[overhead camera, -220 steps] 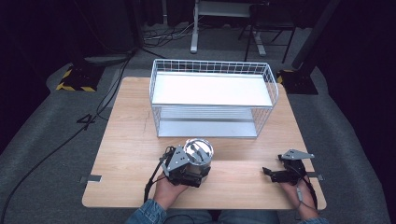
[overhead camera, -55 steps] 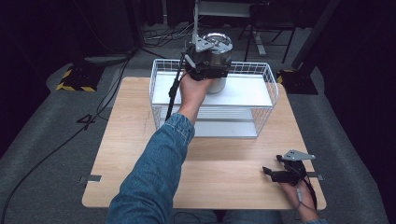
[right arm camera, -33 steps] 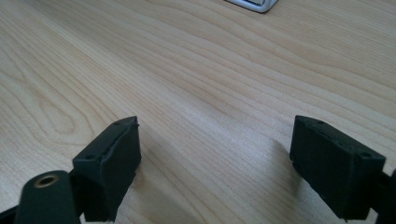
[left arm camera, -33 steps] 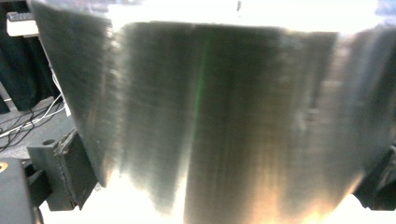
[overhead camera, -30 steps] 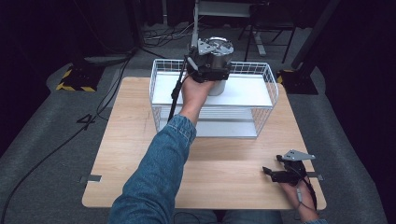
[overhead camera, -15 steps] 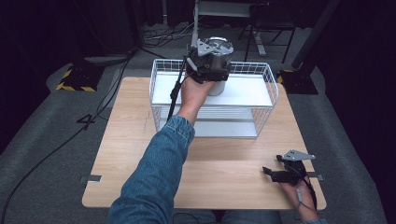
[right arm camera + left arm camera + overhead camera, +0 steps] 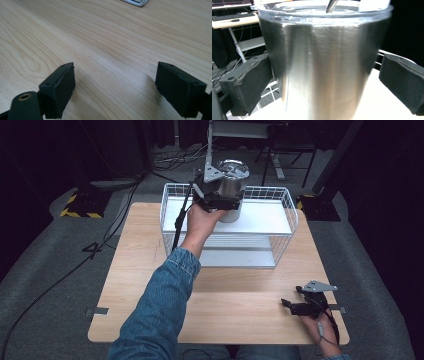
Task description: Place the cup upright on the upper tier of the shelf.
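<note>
Steel cup [image 7: 231,190] set on the wire rack's [image 7: 280,217] top shelf.
Left gripper [image 7: 220,195] has let go, jaws now spread beside it; right gripper [image 7: 300,306] stays spread on the table [image 7: 150,270].

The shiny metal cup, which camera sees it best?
The left gripper view: the metal cup looms close, standing on the white shelf between the left tool's open jaws. The high view shows it small, partly behind that tool.

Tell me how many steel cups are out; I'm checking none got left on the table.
1. The steel cup stands on the wire rack's top shelf, between the open left gripper's jaws. The lower shelf is partly hidden.
</note>
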`<state>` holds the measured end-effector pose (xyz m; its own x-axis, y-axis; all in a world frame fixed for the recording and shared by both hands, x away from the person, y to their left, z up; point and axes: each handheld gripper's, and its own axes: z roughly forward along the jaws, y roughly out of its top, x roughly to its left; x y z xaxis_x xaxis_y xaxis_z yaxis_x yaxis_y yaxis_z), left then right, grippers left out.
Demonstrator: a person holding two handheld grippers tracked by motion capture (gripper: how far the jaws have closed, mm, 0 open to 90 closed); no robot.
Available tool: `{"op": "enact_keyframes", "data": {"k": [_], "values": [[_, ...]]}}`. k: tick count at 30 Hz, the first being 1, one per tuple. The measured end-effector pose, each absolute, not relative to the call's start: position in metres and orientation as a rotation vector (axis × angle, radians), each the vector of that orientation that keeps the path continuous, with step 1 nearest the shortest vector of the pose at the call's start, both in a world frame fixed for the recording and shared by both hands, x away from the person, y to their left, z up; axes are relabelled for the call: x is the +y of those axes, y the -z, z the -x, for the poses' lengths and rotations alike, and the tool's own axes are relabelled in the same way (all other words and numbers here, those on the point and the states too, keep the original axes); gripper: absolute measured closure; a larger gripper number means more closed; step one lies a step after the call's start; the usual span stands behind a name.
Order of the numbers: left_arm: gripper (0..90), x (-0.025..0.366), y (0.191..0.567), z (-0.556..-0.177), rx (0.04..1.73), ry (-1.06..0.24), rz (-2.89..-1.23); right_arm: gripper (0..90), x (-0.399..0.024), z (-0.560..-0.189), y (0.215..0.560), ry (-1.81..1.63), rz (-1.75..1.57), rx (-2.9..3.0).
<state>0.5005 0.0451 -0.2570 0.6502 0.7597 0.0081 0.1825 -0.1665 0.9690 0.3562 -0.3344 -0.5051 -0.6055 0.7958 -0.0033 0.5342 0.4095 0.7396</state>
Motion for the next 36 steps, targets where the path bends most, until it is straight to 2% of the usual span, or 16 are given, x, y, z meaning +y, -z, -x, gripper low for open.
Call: {"op": "enact_keyframes", "data": {"k": [15, 36], "values": [[0.0, 0.075, 0.243, -0.449, 0.696, -0.610, -1.681, 16.5, -0.334, -0.356, 0.505, -1.021, -1.146, 2.315], [0.0, 0.116, 0.252, -0.378, 0.630, -0.586, -1.672, 15.2, -0.332, -0.362, 0.505, -1.029, -1.117, 2.340]]}}
